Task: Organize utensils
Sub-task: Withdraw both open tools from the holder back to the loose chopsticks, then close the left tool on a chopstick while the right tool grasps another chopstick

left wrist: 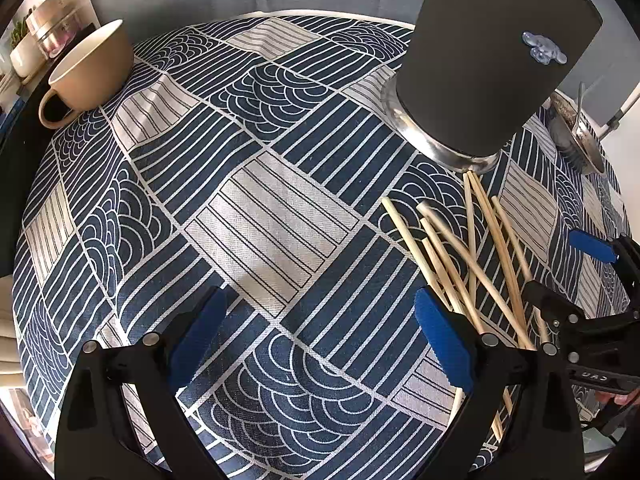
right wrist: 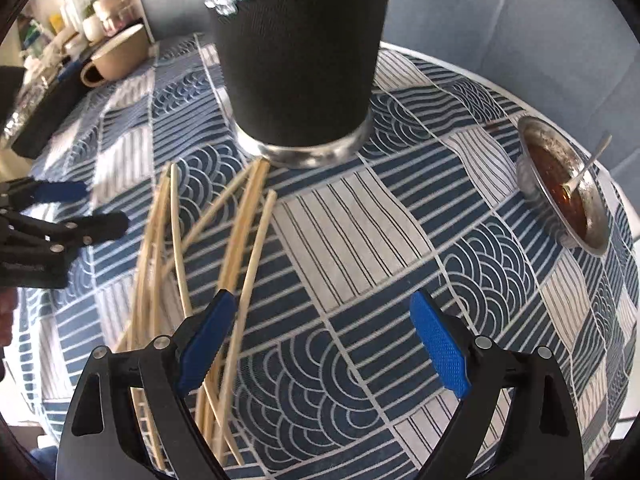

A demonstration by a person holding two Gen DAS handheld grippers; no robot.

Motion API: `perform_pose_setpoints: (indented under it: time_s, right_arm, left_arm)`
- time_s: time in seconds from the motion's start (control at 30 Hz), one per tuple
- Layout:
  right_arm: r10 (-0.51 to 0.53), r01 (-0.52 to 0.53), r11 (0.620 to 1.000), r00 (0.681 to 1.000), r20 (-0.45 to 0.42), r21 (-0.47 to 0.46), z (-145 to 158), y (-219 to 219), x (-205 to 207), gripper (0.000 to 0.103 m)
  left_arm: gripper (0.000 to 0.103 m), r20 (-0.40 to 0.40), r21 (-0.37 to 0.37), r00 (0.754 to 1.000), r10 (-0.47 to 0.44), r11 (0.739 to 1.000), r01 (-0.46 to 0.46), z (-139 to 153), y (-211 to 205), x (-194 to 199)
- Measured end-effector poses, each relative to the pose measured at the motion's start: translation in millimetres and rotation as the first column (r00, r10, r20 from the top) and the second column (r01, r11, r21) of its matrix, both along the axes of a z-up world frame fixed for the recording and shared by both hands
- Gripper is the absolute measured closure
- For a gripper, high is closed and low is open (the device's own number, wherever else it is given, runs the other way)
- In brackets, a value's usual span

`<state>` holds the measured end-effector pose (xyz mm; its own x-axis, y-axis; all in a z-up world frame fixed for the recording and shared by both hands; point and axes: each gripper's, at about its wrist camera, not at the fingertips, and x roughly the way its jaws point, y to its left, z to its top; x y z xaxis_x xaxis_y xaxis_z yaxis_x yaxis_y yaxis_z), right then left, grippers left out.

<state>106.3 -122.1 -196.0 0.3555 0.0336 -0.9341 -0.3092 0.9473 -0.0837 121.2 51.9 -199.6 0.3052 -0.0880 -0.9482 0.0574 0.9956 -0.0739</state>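
I am working over a table under a patterned cloth (left wrist: 280, 216), and I am taking the dark holder (right wrist: 300, 60) as my landmark: a tall black cylinder on a bright metal base, standing upright near the far edge. It is standing there, I judge, as the container meant to receive the utensils. The chopsticks (right wrist: 240, 224) are lying loose on the cloth just in front of the holder, fanned and crossing one another, with their far tips almost touching its metal base; they are spreading toward me from that point, so I judge none is sorted yet. A tan mug (left wrist: 92, 68) is sitting well to the left of the holder, and a metal bowl (right wrist: 560, 184) of reddish sauce with a spoon in it is sitting well to its right, both apart from the pile. I am holding the right gripper (right wrist: 320, 340) in front of the holder, angled steeply down at the cloth, with its jaws standing wide apart and nothing between the blue pads; its left finger (right wrist: 208, 336) is hanging over the right edge of the chopstick pile, and I cannot tell whether it is touching a stick. I am holding the left gripper (left wrist: 320, 336) in front of and left of the holder, also spread wide and empty, its right finger bordering the left edge of the pile. I judge both are bracketing the pile for a pickup.
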Motion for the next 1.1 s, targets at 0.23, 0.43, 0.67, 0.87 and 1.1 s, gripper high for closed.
perform_pose_setpoints:
  time_s: [0.23, 0.43, 0.67, 0.87, 1.1]
  right_arm:
    - [-0.034, 0.034, 0.999, 0.999, -0.009, 0.016, -1.8, -10.7, 1.9, 0.018]
    - [-0.036, 0.037, 0.997, 0.999, -0.025, 0.067, 3.2, -17.0, -0.3, 0.019]
    - [-0.011, 0.011, 0.999, 1.000, -0.009, -0.038, 1.2, -11.0, 2.6, 0.019]
    - [0.017, -0.017, 0.997, 1.000, -0.001, -0.078, 3.2, -3.9, 0.3, 0.018]
    - [0.023, -0.023, 0.996, 1.000, -0.009, -0.082, 3.8, -2.3, 0.3, 0.018]
  left_arm:
    - [0.009, -0.010, -0.010, 1.000, -0.019, 1.000, 0.019, 0.7, -9.2, 1.2]
    - [0.009, -0.010, 0.028, 0.999, -0.036, 0.999, 0.037, -3.0, -19.3, 3.1]
    - [0.005, -0.029, 0.030, 1.000, 0.002, 1.000, -0.001, -4.8, -15.3, 3.1]
    - [0.006, -0.069, 0.080, 0.998, 0.015, 0.997, -0.009, -8.2, -13.6, -0.9]
    - [0.006, -0.072, 0.019, 0.997, 0.040, 0.999, -0.038, 1.7, -18.8, 1.9]
